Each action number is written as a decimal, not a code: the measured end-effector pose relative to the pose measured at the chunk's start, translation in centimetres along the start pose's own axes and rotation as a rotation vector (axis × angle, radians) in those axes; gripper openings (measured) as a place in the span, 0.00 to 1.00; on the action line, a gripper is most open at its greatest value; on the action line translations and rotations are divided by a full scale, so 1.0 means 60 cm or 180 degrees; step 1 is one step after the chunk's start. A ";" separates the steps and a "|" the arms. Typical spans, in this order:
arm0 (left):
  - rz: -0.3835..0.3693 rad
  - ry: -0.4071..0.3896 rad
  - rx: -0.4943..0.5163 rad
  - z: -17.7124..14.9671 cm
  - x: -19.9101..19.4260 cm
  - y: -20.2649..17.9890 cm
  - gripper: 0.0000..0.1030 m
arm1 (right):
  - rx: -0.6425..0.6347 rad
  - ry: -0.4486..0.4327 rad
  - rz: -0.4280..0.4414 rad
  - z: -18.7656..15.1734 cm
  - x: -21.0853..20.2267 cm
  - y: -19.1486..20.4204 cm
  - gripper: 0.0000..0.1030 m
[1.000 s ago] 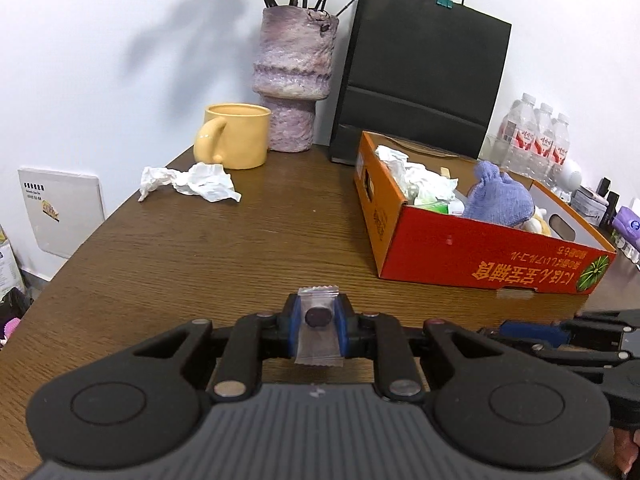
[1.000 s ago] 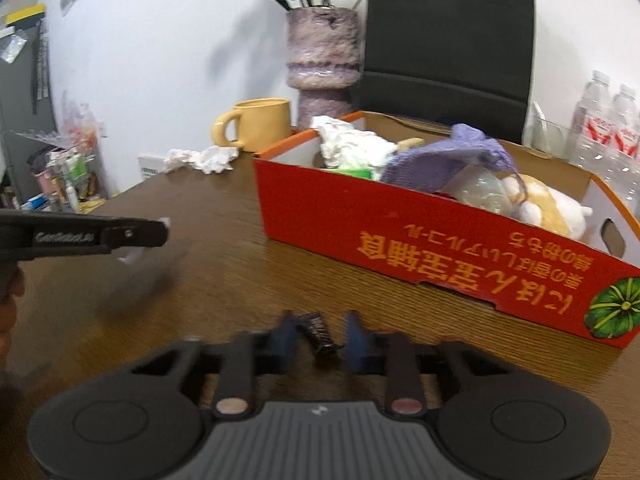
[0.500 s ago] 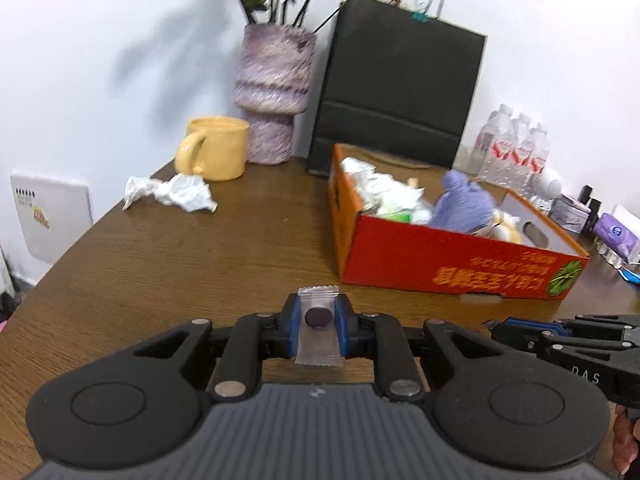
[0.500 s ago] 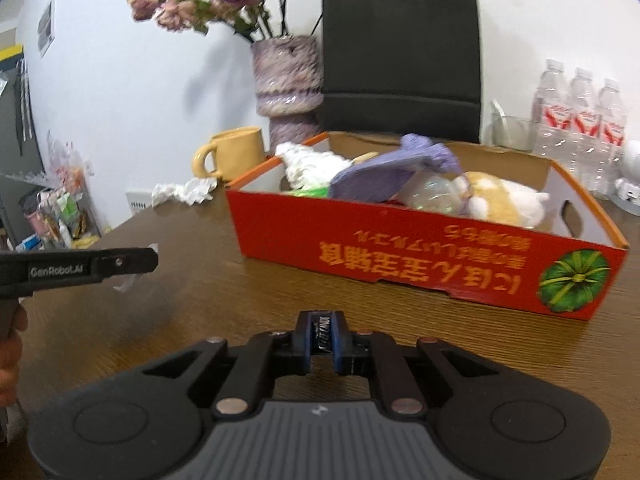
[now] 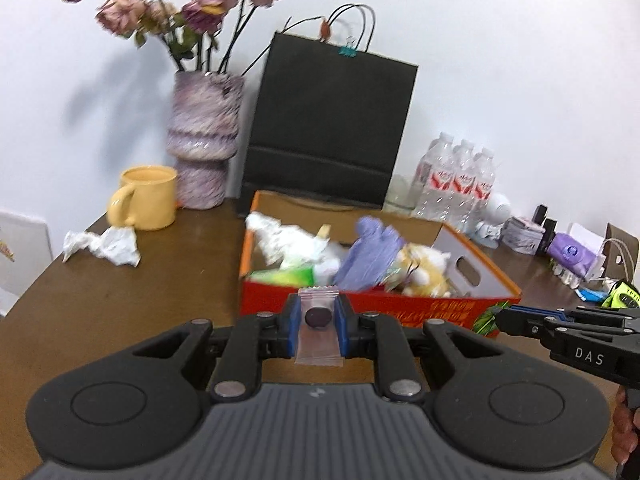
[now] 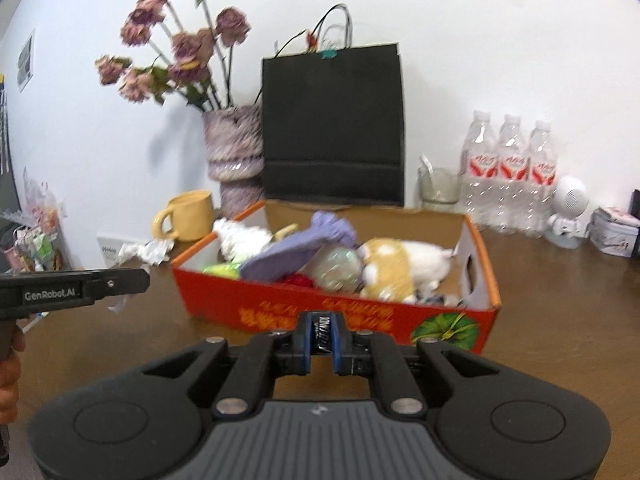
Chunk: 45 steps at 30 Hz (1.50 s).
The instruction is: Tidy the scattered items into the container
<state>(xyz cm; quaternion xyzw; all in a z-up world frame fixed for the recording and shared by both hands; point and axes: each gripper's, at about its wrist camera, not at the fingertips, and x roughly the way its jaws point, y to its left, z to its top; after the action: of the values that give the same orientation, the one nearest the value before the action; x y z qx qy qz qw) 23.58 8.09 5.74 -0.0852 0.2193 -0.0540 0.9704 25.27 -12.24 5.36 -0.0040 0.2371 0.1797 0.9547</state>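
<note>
My left gripper (image 5: 318, 322) pinches a small clear bag (image 5: 319, 334) holding a dark disc; my right gripper (image 6: 321, 334) pinches a dark wrapper (image 6: 322, 332). The red box (image 6: 360, 312) lies straight ahead of both jaws, its long side facing me, the near wall just past my right jaws, so that hand looks nearer

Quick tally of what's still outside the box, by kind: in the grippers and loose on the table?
Clear bag with dark disc, in left gripper: 1
Dark wrapper, in right gripper: 1
Crumpled tissue, beside the mug: 1
Total outside the box: 3
</note>
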 end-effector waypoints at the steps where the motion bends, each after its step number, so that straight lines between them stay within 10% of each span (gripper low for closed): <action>1: 0.0002 -0.0019 0.0008 0.007 0.002 -0.004 0.18 | 0.0017 -0.0019 -0.0008 0.007 0.001 -0.006 0.09; 23: -0.0004 0.0051 0.0078 0.080 0.172 -0.036 0.19 | 0.0165 0.0033 -0.0126 0.066 0.142 -0.106 0.09; 25: 0.0035 0.0097 0.0062 0.082 0.192 -0.034 0.22 | 0.0205 0.0087 -0.0118 0.065 0.162 -0.112 0.13; 26: 0.0052 0.0127 0.0050 0.082 0.201 -0.032 0.41 | 0.0232 0.0105 -0.0132 0.066 0.170 -0.114 0.17; 27: 0.0089 0.0149 0.0027 0.081 0.208 -0.031 0.75 | 0.0253 0.0128 -0.0133 0.066 0.178 -0.115 0.35; 30: 0.0273 0.0089 0.0071 0.073 0.216 -0.030 1.00 | 0.0306 0.0156 -0.0087 0.067 0.196 -0.118 0.97; 45: 0.0445 0.0193 0.0181 0.070 0.220 -0.034 1.00 | 0.0270 0.0247 -0.0252 0.074 0.204 -0.120 1.00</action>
<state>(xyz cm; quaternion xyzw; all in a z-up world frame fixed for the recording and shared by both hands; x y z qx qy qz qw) 37.11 4.83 4.36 -0.0405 0.2525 0.0052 0.9667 39.83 -14.37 3.19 0.0201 0.2811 0.1313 0.9504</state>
